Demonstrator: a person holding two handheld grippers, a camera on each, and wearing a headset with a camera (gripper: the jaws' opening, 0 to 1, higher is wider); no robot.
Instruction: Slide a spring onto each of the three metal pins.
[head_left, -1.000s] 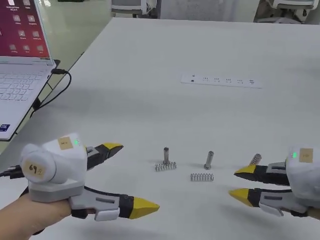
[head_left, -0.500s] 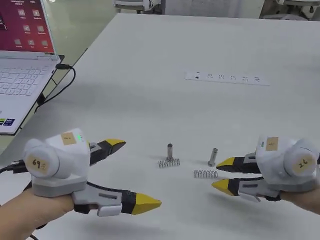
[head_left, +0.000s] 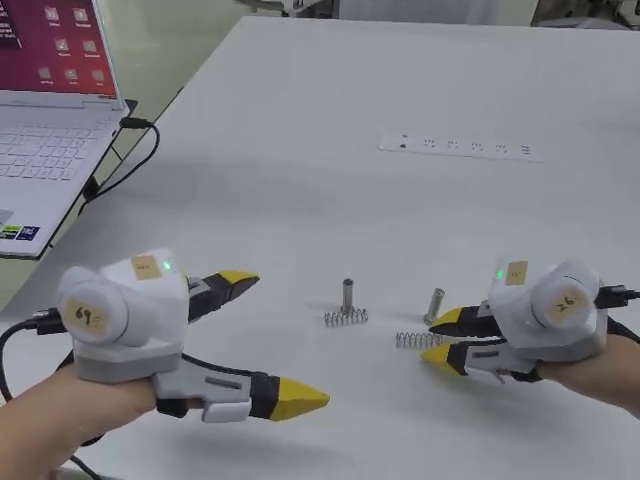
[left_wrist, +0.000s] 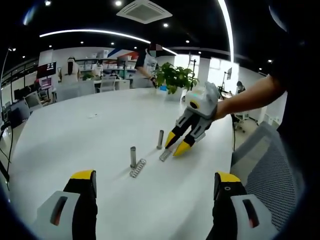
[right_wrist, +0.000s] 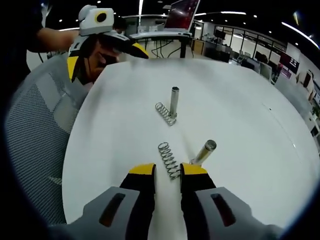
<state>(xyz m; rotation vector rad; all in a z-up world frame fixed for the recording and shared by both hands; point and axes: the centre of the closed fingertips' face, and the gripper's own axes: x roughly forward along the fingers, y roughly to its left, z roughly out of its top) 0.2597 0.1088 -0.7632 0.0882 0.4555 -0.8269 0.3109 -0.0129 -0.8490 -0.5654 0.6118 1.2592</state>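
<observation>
Two short metal pins stand on the white table (head_left: 300, 180): a left pin (head_left: 348, 293) and a right pin (head_left: 435, 303). One spring (head_left: 346, 317) lies at the left pin's foot. Another spring (head_left: 415, 340) lies in front of the right pin. My right gripper (head_left: 440, 338) is low at that spring, jaws narrowly apart. In the right gripper view the spring's (right_wrist: 168, 159) near end lies between the yellow fingertips (right_wrist: 142, 170), beside the leaning pin (right_wrist: 204, 151). My left gripper (head_left: 270, 340) hovers wide open at the front left, holding nothing.
An open laptop (head_left: 45, 130) with a black cable (head_left: 130, 160) sits off the table's left edge. A white power strip (head_left: 465, 147) lies farther back. A grey mesh chair (right_wrist: 35, 125) stands by the near edge.
My right gripper has moved left to the spring by the right pin, its jaws narrowing around the spring's end. It now covers the pin seen at the far right. The left gripper stayed put.
</observation>
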